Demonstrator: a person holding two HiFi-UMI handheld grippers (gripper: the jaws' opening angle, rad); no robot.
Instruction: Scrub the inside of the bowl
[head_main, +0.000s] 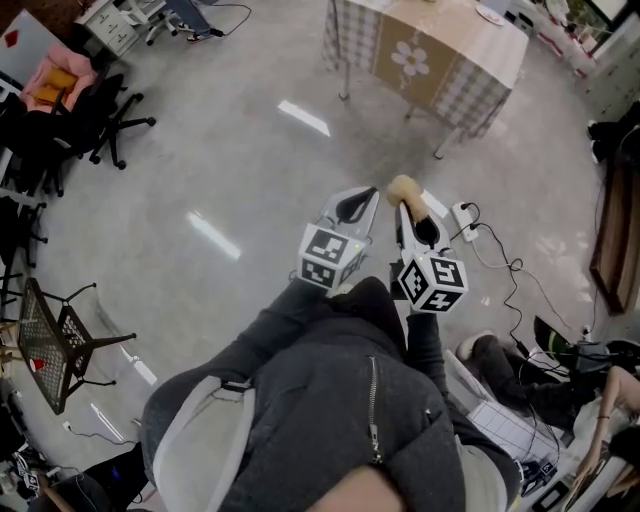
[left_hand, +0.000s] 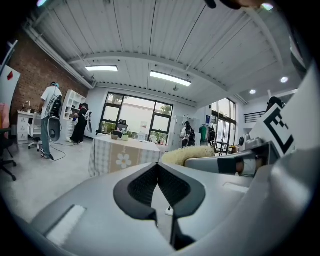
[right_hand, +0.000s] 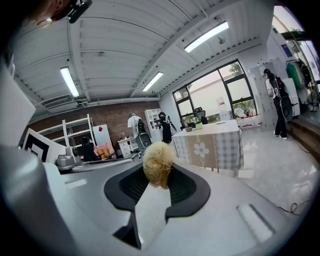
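My right gripper (right_hand: 158, 176) is shut on a tan fibrous scrubber (right_hand: 157, 159) that sticks out past its fingertips. In the head view the scrubber (head_main: 404, 186) shows ahead of the right gripper (head_main: 408, 205). Beside it my left gripper (head_main: 368, 196) is held out level, and its dark pads (left_hand: 145, 185) meet with nothing between them. A table with a checked, flower-print cloth (right_hand: 212, 145) stands ahead across the floor. On it rests a small dark bowl (right_hand: 188, 129) next to a potted plant. The same table (head_main: 440, 60) lies at the top of the head view.
Office chairs (head_main: 100, 125) and a black mesh chair (head_main: 60, 340) stand at the left. A power strip with cables (head_main: 466, 220) lies on the floor at the right, near a seated person's legs (head_main: 520, 385). Two people (left_hand: 50, 120) stand by white shelves at the back.
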